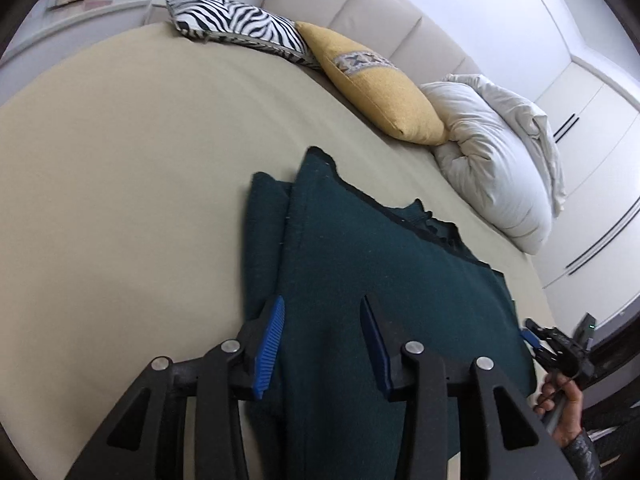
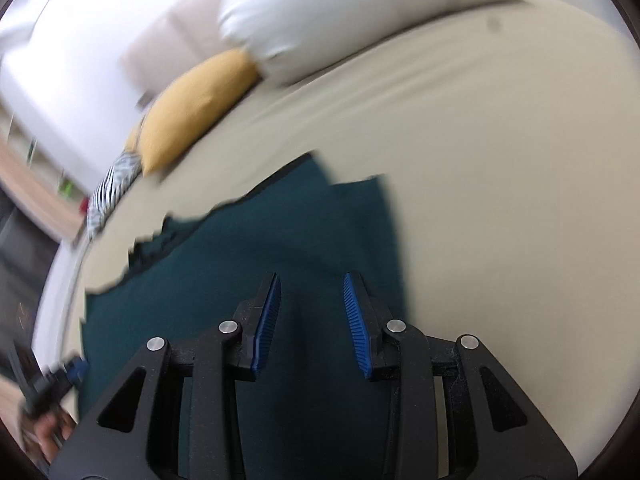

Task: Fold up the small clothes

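Observation:
A dark green knit garment (image 1: pixel 360 264) lies flat on the beige bed sheet (image 1: pixel 120 184), its far edge jagged with dark trim and one side lying as a narrow strip beside the main panel. My left gripper (image 1: pixel 323 304) hovers over its near part, jaws apart, with only cloth below the blue pads (image 1: pixel 270 344). My right gripper (image 2: pixel 311 280) stands open over the same garment (image 2: pixel 248 256) near its right edge, nothing pinched. The right gripper (image 1: pixel 536 340) also shows at the left wrist view's right edge, held by a hand (image 1: pixel 564 408). The right wrist view is blurred.
Along the headboard lie a zebra-striped cushion (image 1: pixel 240 20), a yellow cushion (image 1: pixel 380 92) and a white pillow (image 1: pixel 492 160). Bare sheet spreads to the left of the garment and to its right (image 2: pixel 500 200). White wardrobe doors (image 1: pixel 592 140) stand beyond the bed.

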### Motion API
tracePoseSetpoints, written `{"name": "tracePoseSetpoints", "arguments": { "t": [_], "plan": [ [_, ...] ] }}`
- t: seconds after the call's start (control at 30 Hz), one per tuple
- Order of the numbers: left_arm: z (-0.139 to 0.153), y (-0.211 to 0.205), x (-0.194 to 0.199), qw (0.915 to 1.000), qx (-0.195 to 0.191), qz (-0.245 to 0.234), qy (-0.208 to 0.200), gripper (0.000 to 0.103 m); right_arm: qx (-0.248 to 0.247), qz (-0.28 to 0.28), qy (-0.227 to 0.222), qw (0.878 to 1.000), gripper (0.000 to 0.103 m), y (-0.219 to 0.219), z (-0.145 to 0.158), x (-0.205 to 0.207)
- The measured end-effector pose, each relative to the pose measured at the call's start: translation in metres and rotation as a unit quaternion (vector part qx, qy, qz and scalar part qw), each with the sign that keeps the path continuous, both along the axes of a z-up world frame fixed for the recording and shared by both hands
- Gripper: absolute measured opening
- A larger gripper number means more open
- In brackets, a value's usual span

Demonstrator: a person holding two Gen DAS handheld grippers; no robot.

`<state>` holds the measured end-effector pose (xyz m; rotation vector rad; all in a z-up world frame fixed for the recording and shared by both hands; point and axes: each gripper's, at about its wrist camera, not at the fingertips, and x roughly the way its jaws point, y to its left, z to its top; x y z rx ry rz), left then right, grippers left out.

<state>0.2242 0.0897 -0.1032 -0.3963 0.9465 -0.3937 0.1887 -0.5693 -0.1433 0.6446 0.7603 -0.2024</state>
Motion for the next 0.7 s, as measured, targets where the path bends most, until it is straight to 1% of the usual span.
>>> {"name": "tracePoseSetpoints", "arguments": {
  "t": [0.03, 0.07, 0.1, 0.17, 0.2, 0.23, 0.27, 0.3, 0.37, 0.4, 0.43, 0.47, 0.5, 0.53, 0.57, 0.6, 0.63, 0.7],
  "plan": [
    [0.007, -0.001, -0.007, 0.9999, 0.013, 0.003, -0.008, 0.047, 0.012, -0.018, -0.006, 1.0, 0.035, -0.006, 0.002, -0.008],
    [0.013, -0.005, -0.013, 0.9997, 0.018, -0.003, -0.015, 0.049, 0.005, -0.042, -0.002, 0.999, 0.036, -0.006, 0.007, -0.017],
    [0.021, -0.013, -0.019, 0.9992, 0.029, -0.012, -0.027, 0.049, 0.006, -0.045, -0.01, 0.999, 0.036, -0.003, 0.013, -0.023],
    [0.034, -0.038, -0.033, 0.9968, 0.048, -0.042, -0.049, 0.053, 0.039, -0.011, -0.037, 0.998, 0.036, 0.014, 0.02, -0.029],
    [0.038, -0.051, -0.038, 0.9951, 0.058, -0.057, -0.056, 0.054, 0.059, 0.021, -0.049, 0.997, 0.036, 0.031, 0.024, -0.026],
    [0.041, -0.07, -0.044, 0.992, 0.076, -0.076, -0.067, 0.056, 0.072, 0.048, -0.053, 0.995, 0.036, 0.042, 0.023, -0.018],
    [0.041, -0.081, -0.048, 0.9897, 0.09, -0.086, -0.071, 0.057, 0.095, 0.105, -0.055, 0.989, 0.036, 0.073, 0.022, -0.009],
    [0.037, -0.092, -0.05, 0.9877, 0.104, -0.093, -0.07, 0.057, 0.107, 0.138, -0.051, 0.983, 0.036, 0.091, 0.021, -0.005],
    [0.022, -0.1, -0.05, 0.9863, 0.126, -0.093, -0.052, 0.057, 0.13, 0.212, -0.039, 0.968, 0.036, 0.14, 0.012, 0.007],
    [0.013, -0.099, -0.048, 0.9863, 0.134, -0.088, -0.038, 0.057, 0.138, 0.234, -0.031, 0.962, 0.036, 0.157, 0.005, 0.01],
    [0.0, -0.094, -0.046, 0.9865, 0.141, -0.079, -0.022, 0.055, 0.144, 0.251, -0.018, 0.957, 0.036, 0.17, -0.004, 0.014],
    [-0.005, -0.088, -0.047, 0.9875, 0.135, -0.078, -0.024, 0.052, 0.141, 0.255, 0.006, 0.957, 0.035, 0.179, -0.019, 0.016],
    [-0.007, -0.082, -0.049, 0.9879, 0.131, -0.078, -0.028, 0.052, 0.139, 0.248, 0.018, 0.959, 0.033, 0.18, -0.026, 0.017],
    [-0.008, -0.077, -0.052, 0.9874, 0.133, -0.08, -0.031, 0.052, 0.149, 0.238, 0.021, 0.959, 0.031, 0.176, -0.036, 0.014],
    [-0.008, -0.076, -0.054, 0.9867, 0.137, -0.082, -0.033, 0.052, 0.173, 0.229, 0.009, 0.958, 0.03, 0.164, -0.044, 0.009],
    [-0.008, -0.078, -0.056, 0.9851, 0.145, -0.085, -0.035, 0.052, 0.186, 0.215, 0.0, 0.959, 0.029, 0.153, -0.048, 0.003],
    [-0.009, -0.08, -0.058, 0.9833, 0.155, -0.087, -0.038, 0.052, 0.196, 0.193, -0.009, 0.962, 0.028, 0.136, -0.05, -0.006],
    [-0.01, -0.081, -0.06, 0.9827, 0.16, -0.085, -0.039, 0.052, 0.21, 0.154, -0.018, 0.965, 0.025, 0.107, -0.054, -0.021]
  ]
}}
